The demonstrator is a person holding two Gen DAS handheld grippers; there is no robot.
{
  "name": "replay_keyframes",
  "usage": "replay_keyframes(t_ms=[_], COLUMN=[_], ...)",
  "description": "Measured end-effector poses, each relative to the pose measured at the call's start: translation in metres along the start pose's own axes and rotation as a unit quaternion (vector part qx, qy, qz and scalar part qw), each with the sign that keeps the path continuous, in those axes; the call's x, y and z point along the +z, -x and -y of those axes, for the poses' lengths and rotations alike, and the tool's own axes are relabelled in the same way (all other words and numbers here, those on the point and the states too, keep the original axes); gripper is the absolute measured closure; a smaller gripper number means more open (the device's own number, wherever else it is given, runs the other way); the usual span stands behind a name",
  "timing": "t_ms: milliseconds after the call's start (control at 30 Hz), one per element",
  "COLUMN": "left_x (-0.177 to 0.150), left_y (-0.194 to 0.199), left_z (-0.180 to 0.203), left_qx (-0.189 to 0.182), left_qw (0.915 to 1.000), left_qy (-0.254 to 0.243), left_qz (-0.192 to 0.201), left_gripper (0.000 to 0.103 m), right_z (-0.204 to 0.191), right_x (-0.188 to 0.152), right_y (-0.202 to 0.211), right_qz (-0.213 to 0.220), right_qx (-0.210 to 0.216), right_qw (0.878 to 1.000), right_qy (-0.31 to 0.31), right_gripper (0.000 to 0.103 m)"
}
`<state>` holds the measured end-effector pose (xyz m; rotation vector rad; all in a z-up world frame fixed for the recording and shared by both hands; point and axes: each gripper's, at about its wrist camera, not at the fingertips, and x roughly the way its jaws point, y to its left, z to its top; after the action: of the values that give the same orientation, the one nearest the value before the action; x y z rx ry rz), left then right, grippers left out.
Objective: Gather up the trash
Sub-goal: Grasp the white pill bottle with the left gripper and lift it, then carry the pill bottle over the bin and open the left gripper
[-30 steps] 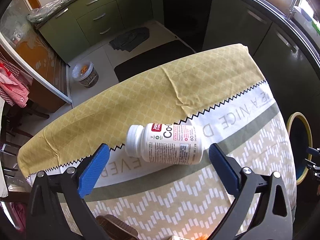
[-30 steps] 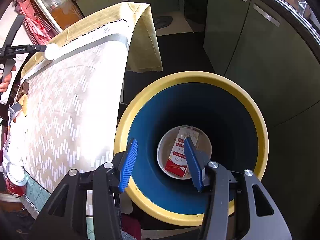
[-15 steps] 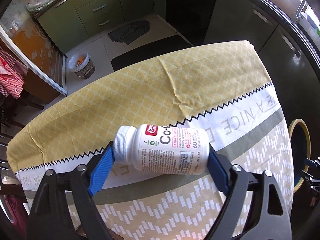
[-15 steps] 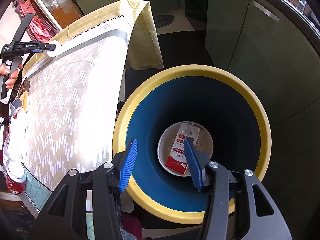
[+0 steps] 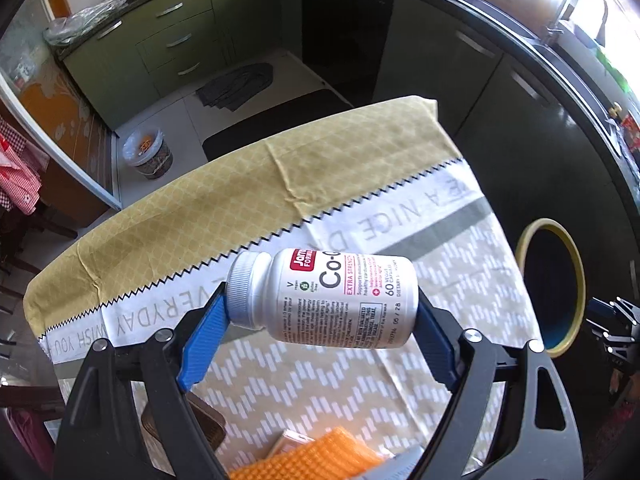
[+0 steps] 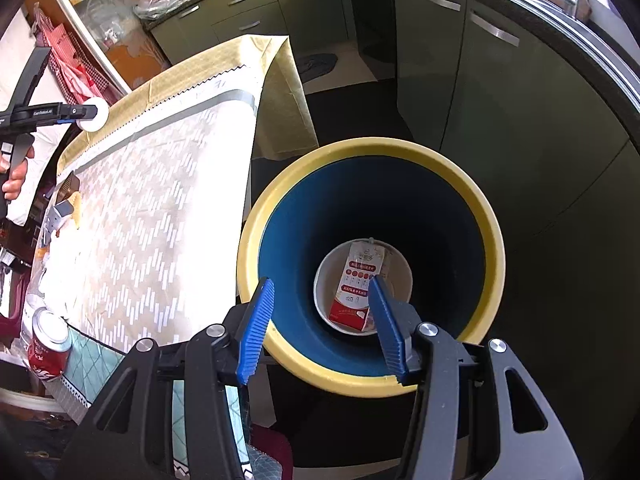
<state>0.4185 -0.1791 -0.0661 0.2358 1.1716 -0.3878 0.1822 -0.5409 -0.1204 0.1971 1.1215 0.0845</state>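
My left gripper (image 5: pixel 320 312) is shut on a white pill bottle (image 5: pixel 324 298), gripped end to end, cap to the left, and holds it above the table (image 5: pixel 200 208). In the right wrist view the bottle (image 6: pixel 94 114) shows small at the far left in that gripper. My right gripper (image 6: pixel 320 320) is open and empty, right above the blue bin with a yellow rim (image 6: pixel 494 248). A white bowl (image 6: pixel 324 280) and a red and white carton (image 6: pixel 356 284) lie at the bin's bottom. The bin (image 5: pixel 576 280) also shows at the table's right edge in the left wrist view.
The table carries a yellow and white patterned cloth. An orange sponge cloth (image 5: pixel 304 460) and a brown object (image 5: pixel 208 428) lie near me. A red can (image 6: pixel 46 344) stands at the table's near corner. Green cabinets (image 6: pixel 480 80) stand behind the bin. A small bucket (image 5: pixel 148 152) is on the floor.
My left gripper closed on the pill bottle and lifted it off the cloth. My right gripper stayed open over the bin, moving only slightly.
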Motion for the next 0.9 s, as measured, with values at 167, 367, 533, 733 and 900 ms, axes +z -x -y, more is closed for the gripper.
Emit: replay_keyframes(t_ms=[167,367,533,733,900], left_x=[-0.011,-0.02,-0.023,-0.024,-0.026], left_y=[0.027,0.013,-0.024,-0.067,-0.087], left_z=[0.087,0.212,0.289,0.339,0.359], left_qx=[-0.047,-0.102,-0.107,-0.102,-0.096], left_qw=[0.996,0.9808,0.9701,0.9656,0.9644], left_qy=[-0.076,-0.166,-0.214,-0.231,-0.237], left_qz=[0.007,-0.014,-0.04,-0.061,-0.07], left_gripper=[0.022,0.022,0.022,0.022,0.021], right_z=[0.012,0.03,0.053,0.078,0.082], right_x=[-0.022,-0.047,-0.071,-0.091,-0.097], right_y=[0.029,0.065,0.084,0.095,0.098], right_qz=[0.021,0.048,0.054,0.056,0.056], right_qx=[-0.013,-0.031,-0.046,-0.05,-0.049], right_qw=[1.0,0.998,0.997,0.995,0.995], right_qy=[-0.013,-0.025,-0.044,-0.068,-0.073], right_gripper=[0.053,0.048,0.047,0.047,0.047])
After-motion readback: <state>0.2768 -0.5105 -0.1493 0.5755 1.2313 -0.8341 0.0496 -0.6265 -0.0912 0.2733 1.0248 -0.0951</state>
